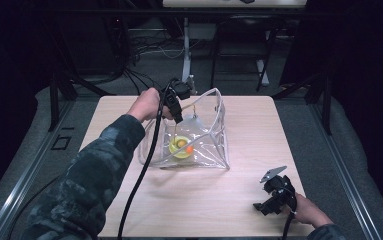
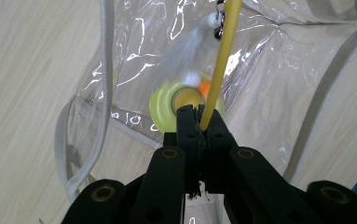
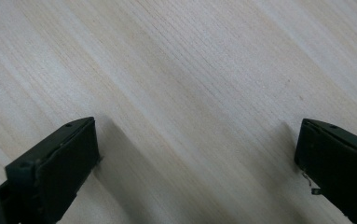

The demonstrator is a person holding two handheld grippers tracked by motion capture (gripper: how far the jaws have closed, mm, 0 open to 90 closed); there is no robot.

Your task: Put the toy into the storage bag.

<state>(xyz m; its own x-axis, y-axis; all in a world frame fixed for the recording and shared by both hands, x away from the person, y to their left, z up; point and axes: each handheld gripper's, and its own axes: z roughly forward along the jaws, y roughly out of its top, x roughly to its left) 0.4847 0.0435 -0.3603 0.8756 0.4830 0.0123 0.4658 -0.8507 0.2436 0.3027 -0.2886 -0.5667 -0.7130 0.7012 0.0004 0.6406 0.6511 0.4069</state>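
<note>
Dark room, cables on floor behind a pale wood worktop (image 1: 239, 200). Clear plastic bag (image 1: 214, 107) with white trim sits mid-worktop, mouth open upward. Inside on its bottom: yellow ring (image 1: 178, 148) with a small orange ball (image 1: 189, 149) touching it. Left gripper (image 2: 203, 122) held over the bag mouth, jaws closed on a thin yellow stick (image 2: 220, 60); stick's far end carries white feathers (image 2: 185, 44), blurred. Right gripper (image 1: 262, 198) low at near right corner, jaws wide apart, holding nothing, well apart from bag.
</note>
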